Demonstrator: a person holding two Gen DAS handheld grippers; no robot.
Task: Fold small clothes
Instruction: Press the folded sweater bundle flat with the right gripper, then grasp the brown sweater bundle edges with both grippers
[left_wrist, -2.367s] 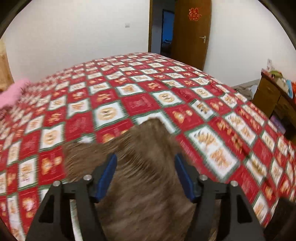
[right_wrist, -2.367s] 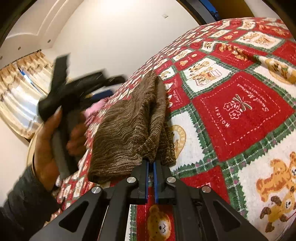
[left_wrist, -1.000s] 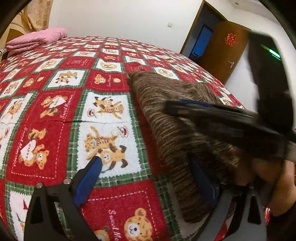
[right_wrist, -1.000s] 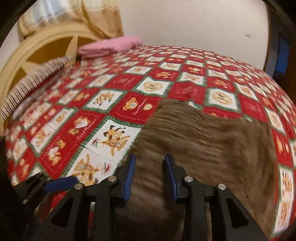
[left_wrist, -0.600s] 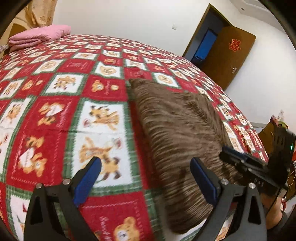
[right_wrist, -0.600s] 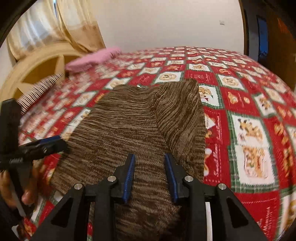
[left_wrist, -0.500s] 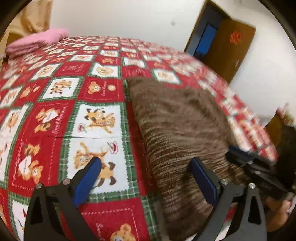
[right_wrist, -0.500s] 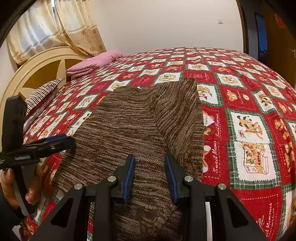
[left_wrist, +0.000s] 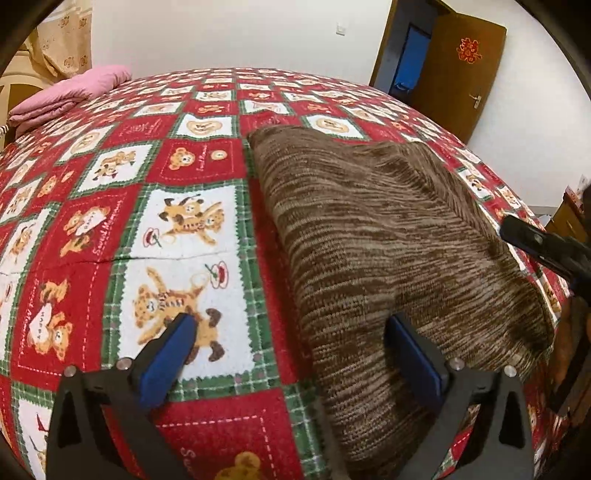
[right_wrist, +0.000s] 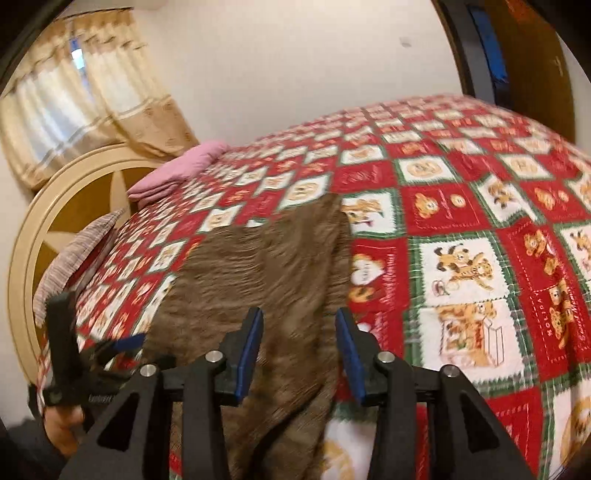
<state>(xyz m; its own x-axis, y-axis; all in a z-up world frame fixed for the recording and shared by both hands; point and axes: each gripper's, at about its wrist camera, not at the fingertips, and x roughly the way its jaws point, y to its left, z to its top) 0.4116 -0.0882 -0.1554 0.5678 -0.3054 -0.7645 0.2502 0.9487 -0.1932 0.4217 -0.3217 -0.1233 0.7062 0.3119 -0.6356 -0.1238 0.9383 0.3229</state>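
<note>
- The brown knit garment lies spread flat on the red teddy-bear bedspread, near the bed's edge on my side, already doubled over by the look of its thick rounded edges.
- My left gripper stands wide open, one blue pad above the bedspread, the other above the knit; it grips nothing.
- My right gripper has just been opening; its jaws stand part way apart over the garment's near edge, and I see no cloth pinched between them.
- I judge the knit soft, limp and light, with a rough ribbed face that should not slip from the pads.
- It will sag and stretch if lifted from one point, so I would pinch the two near corners, catching every layer.
- A shallow bite may take only the top layer and pull the fold open.
</note>
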